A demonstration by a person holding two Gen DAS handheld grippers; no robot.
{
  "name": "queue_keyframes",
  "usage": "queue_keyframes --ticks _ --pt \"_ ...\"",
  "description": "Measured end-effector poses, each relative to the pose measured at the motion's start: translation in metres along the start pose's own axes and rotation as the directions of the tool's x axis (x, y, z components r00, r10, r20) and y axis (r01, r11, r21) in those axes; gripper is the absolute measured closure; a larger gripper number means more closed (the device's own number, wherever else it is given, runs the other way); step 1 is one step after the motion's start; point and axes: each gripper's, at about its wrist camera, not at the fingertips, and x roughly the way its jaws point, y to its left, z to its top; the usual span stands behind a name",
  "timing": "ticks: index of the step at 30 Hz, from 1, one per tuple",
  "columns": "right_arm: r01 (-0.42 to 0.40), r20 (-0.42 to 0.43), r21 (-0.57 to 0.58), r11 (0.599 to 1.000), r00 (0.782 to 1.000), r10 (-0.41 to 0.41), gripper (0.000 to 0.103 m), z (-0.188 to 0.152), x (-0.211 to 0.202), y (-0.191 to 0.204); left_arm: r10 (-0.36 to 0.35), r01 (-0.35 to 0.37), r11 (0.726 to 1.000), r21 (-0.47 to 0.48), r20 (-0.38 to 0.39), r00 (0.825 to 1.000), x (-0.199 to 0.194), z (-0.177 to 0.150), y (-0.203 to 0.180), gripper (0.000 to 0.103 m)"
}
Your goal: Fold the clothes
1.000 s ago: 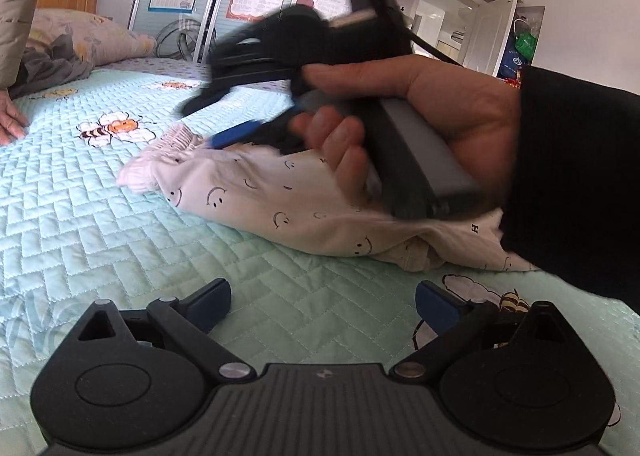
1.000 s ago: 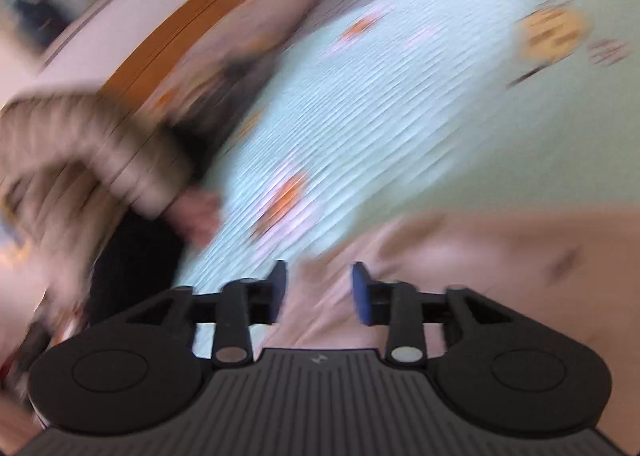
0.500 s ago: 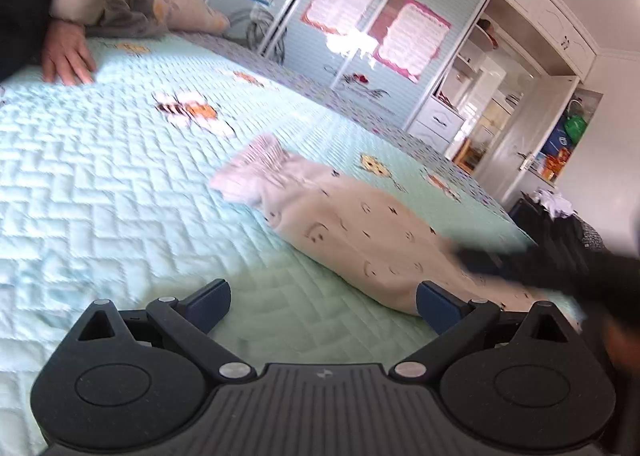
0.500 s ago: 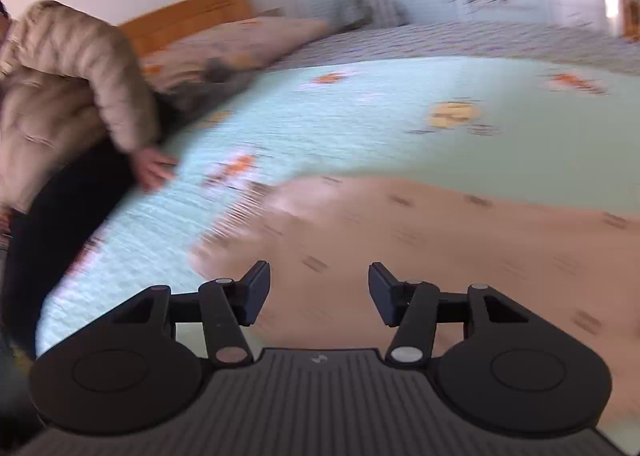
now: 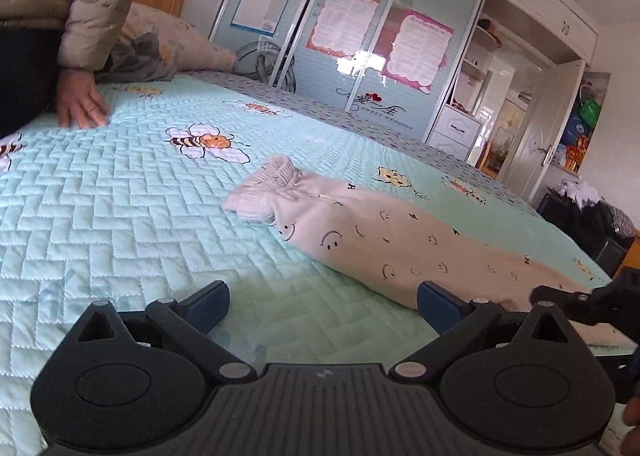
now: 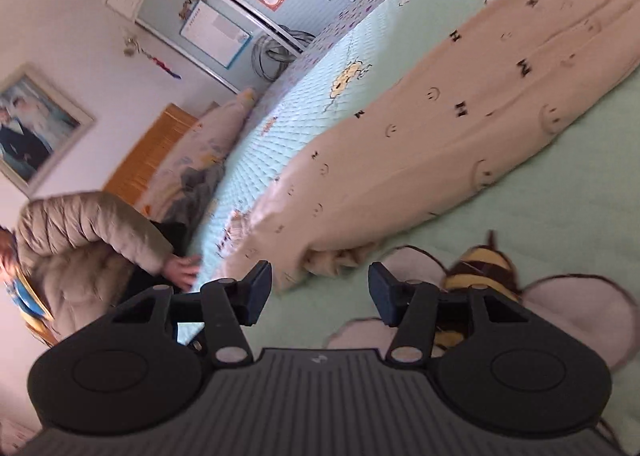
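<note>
Landmark: the cream smiley-print trousers (image 5: 384, 240), lying long and narrow on the mint quilted bedspread (image 5: 100, 216); every place below is told from them.

Garment as it lies: stretched out lengthwise, ribbed cuffs (image 5: 264, 192) at the end far from me. In my right wrist view the trousers (image 6: 440, 128) show a seam-like groove along their length, so I judge the two legs may lie one on the other, but I cannot be sure.

My left gripper (image 5: 322, 306): jaws spread wide, holding nothing, low over the bedspread just beside the near long edge of the trousers.

My right gripper (image 6: 320, 288): jaws parted and empty, tilted, its gap aimed at a rumpled corner at one end of the trousers, near but apart from the cloth. Its black tip (image 5: 576, 300) shows in the left view at the end opposite the cuffs.

Done, as far as shown: the trousers are smooth and narrowed at most to a lengthwise strip.

Left, by my judgement: no crosswise fold shows, so the strip would need shortening end to end before it counts as folded.

Bystander: a hand (image 5: 82, 106) in a puffy beige sleeve presses the bedspread well beyond the cuffs, clear of the trousers.
</note>
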Motion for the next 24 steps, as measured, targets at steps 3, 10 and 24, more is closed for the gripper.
queue_keyframes --ticks 3,10,24 --pt "0.005 -0.005 -0.081 0.997 1.000 -0.005 0.054 0.001 0.014 0.011 -0.006 0.006 1.000 -0.006 0.001 1.000 0.001 0.000 0.002 0.003" --pt "0.099 -0.023 -0.424 0.900 0.992 -0.120 0.071 -0.006 0.032 0.044 -0.018 0.018 1.000 -0.020 -0.016 1.000 0.006 0.000 0.005 0.003" --pt "0.075 -0.032 -0.560 0.825 0.993 -0.111 0.074 0.002 0.039 0.045 -0.011 0.011 1.000 -0.011 -0.031 0.999 0.008 0.000 0.003 0.002"
